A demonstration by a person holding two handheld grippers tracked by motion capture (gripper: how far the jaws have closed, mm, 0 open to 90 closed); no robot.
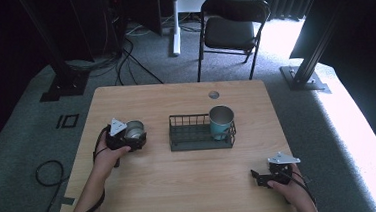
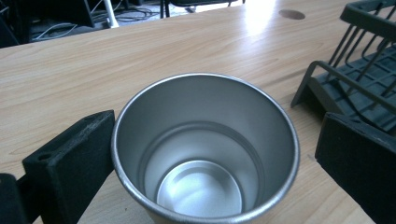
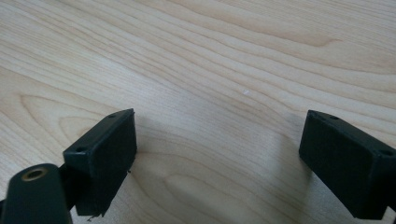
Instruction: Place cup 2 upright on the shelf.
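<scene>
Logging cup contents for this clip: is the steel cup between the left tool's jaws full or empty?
Empty. The left gripper view looks straight into the steel cup; its bare metal bottom shows, with no liquid or object inside.

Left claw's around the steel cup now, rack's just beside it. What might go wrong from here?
1. The left claw has one jaw against the cup and a gap at the other, so the cup may slide or tip as it shuts.
2. The rack is close; the cup could catch its rim.
3. A teal cup fills the rack's right end.
</scene>
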